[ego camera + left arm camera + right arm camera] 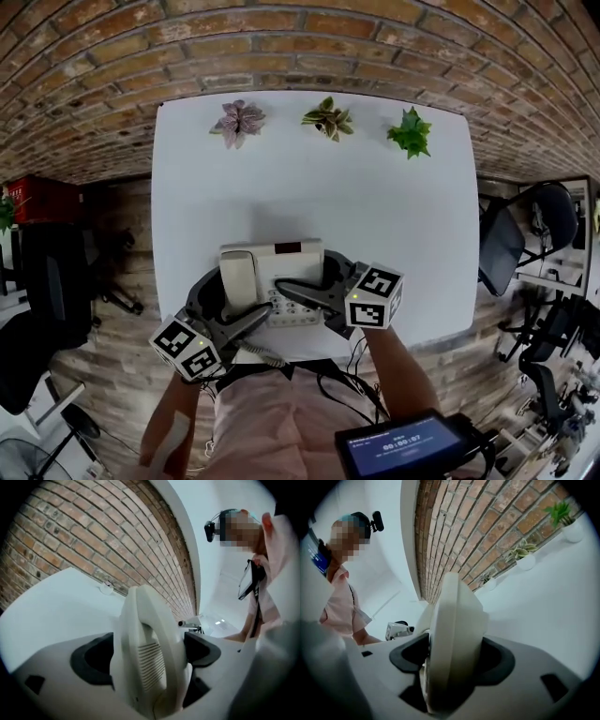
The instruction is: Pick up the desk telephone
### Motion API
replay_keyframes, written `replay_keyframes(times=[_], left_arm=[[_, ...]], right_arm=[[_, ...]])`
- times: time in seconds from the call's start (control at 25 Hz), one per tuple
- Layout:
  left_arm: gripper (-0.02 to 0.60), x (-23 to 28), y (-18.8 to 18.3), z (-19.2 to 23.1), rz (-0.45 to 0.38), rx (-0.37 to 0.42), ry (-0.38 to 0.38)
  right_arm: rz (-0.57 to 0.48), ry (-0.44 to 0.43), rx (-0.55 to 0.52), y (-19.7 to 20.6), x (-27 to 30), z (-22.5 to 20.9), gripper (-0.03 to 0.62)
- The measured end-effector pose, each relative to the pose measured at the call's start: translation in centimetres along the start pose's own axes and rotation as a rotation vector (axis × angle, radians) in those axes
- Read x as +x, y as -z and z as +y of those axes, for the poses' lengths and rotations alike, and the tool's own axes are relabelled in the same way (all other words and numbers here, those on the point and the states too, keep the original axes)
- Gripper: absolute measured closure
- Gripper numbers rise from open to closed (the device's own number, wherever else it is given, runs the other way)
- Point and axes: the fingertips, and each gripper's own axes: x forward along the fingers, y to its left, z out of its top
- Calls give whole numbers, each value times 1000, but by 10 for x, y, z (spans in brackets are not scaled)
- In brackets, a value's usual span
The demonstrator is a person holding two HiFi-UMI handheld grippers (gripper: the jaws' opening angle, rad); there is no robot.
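Step in hand: securing a two-sided grip on the desk telephone (pixel 272 281). It sits flat at the near edge of the counter (pixel 309 187) and, as far as I can judge, is not yet lifted. The left hand-held gripper (pixel 230 302) is spread to full width and straddles the handset (pixel 150 639) side of the telephone. Its pads (pixel 89 660) lie just beside the casing, and I see no firm pinch there. The right hand-held gripper (pixel 314 281) is partly closed, with its pads (pixel 497 660) pressed on the opposite edge of the telephone. Next move, in my judgement: close the left jaws until both pads bear on the casing. Then raise both hand-held grippers together and level, so that the handset stays seated and the coiled cord (pixel 267 354) at the counter's near edge does not snag.
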Motion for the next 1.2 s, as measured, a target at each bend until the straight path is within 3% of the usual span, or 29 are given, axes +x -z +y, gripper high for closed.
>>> replay_keyframes(times=[0.12,0.28,0.44,0.56,0.72,0.84,1.0,1.2], left_arm=[[123,3,4,-4,-7,-78,78],[124,8,3,-10,-19,-99,136],[126,6,2,-10,-38,-87,131],[126,3,2,-12,-63,-81,123],[127,0,2,-12,-79,-75,120],[126,0,2,-13,-77,-72,124],[126,0,3,-13,-72,-75,127],[126,1,3,-12,-64,-84,120]], right_arm=[[-12,-24,-21,1,-1,4,304],[-31,-49,-44,0,-3,9,307],[20,-7,-50,2,0,7,290],[102,46,15,7,-2,2,235],[149,-1,92,20,-7,9,258],[127,-13,79,26,-6,11,306],[113,-30,77,26,-6,12,316],[45,-53,182,19,-10,9,284]])
